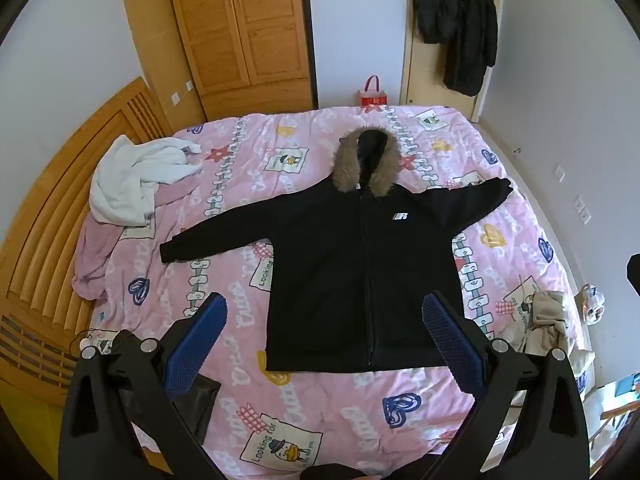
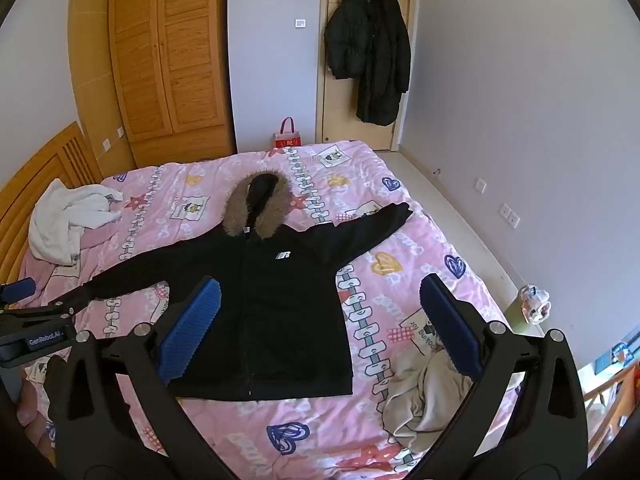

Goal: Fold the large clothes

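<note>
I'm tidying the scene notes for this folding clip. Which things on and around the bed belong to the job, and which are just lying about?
For the job:
- black hooded jacket, spread flat
- left hand-held gripper, open
- right hand-held gripper, open

Lying about:
- white garment
- beige garment
- red bag
- dark coats on the door

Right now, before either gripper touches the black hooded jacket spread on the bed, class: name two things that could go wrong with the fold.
1. The bulky fur-trimmed hood may keep the jacket from folding flat.
2. The beige garment lies close by the jacket's hem corner, so the open right gripper could snag it while folding that side.
</note>
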Available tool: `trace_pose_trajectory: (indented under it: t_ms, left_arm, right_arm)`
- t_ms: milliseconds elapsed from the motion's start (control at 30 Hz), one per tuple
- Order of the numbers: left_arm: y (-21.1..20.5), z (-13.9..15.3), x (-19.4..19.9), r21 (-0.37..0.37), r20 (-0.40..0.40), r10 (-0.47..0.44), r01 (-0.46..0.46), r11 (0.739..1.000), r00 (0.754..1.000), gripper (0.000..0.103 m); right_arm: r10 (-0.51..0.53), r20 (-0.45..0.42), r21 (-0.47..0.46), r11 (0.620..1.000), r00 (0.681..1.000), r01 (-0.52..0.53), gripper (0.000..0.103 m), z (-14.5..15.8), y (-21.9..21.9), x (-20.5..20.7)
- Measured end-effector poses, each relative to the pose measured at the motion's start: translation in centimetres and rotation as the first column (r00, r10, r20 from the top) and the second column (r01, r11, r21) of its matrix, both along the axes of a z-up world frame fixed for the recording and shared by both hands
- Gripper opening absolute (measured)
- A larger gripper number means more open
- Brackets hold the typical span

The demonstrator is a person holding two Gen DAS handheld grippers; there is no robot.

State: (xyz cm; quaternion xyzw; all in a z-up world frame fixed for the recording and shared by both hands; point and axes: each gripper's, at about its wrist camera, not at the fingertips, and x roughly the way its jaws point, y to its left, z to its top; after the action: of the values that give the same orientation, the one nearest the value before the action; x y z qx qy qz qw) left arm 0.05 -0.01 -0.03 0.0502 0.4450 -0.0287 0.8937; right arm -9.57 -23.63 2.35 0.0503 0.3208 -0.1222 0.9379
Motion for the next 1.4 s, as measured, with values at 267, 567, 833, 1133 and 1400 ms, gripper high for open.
trace_pose_trajectory:
  t_ms: [267,567,833,1133,1400]
  left_arm:
    - [0.1,0.2,0.2,-0.007,0.003,0.006,-0.006,1.000,1.000,0.095]
    - [0.5,-0.2,-0.1,-0.003,0.005,0.002,-0.002,1.000,1.000,0.095]
    - [1.2,-0.4,-0.7,0.013,0.004,-0.008,0.008,1.000,1.000,0.095]
    - [0.9,-0.3,-1.0,0.022,-0.007,-0.007,0.007,1.000,1.000,0.095]
    - [-0.6,0.7,-0.9,0.039,-0.011,0.010,-0.010,0.999,1.000,0.095]
  right_arm:
    - [0.008,-0.001,-0.003,1.000,1.000,-0.008,0.097,0.0,0.1,-0.1]
    - [0.006,-0.006,-0.003,1.000,1.000,-0.006,0.097,-0.8,0.2,-0.4]
    - [0.002,-0.013,0.004,1.000,1.000,-0.002,0.097,-1.5,0.8,-0.7]
    - [0.011,-0.017,0.032,0.999,1.000,-0.011,0.097,-2.1,0.5,-0.7]
    - [0.051,-0.013,0.065,0.997,0.999,-0.050,0.097,-1.8,-1.5,0.2]
